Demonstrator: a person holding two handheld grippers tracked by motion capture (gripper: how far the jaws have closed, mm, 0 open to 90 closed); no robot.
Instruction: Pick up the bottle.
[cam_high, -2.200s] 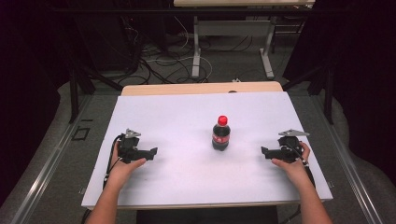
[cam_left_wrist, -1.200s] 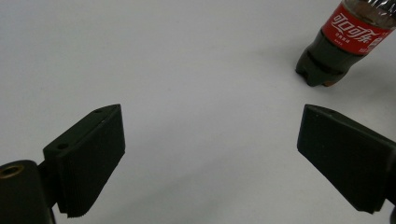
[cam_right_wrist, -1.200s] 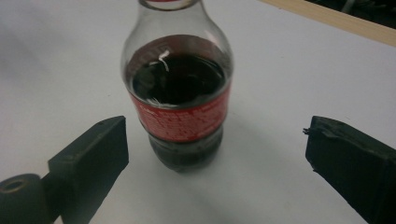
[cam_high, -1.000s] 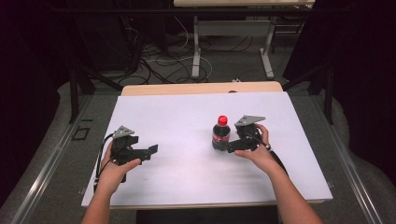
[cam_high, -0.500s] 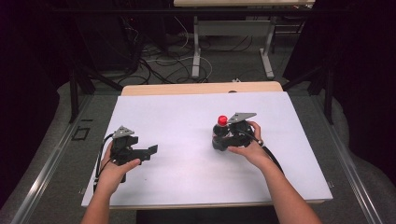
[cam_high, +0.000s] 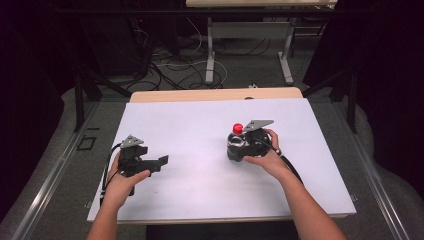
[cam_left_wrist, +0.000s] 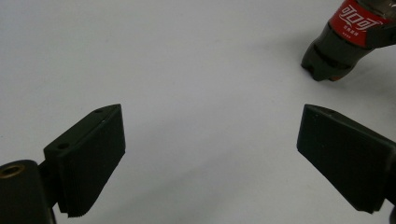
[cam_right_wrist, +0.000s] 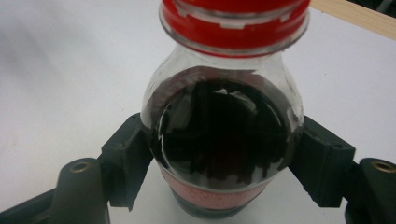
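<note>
Right gripper (cam_right_wrist: 219, 163) apparently clamps the cola bottle (cam_right_wrist: 224, 135).

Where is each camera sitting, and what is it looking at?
High view: sits above the person's side, looking forward and down on the white table; both forearms, the left gripper and right gripper show.
Left gripper view: rides the left gripper, looking along its wide-apart jaws across the table.
Right gripper view: rides the right gripper, looking at the cola bottle between its jaws.
All three views share the bottle, tilted in the left gripper view.
</note>
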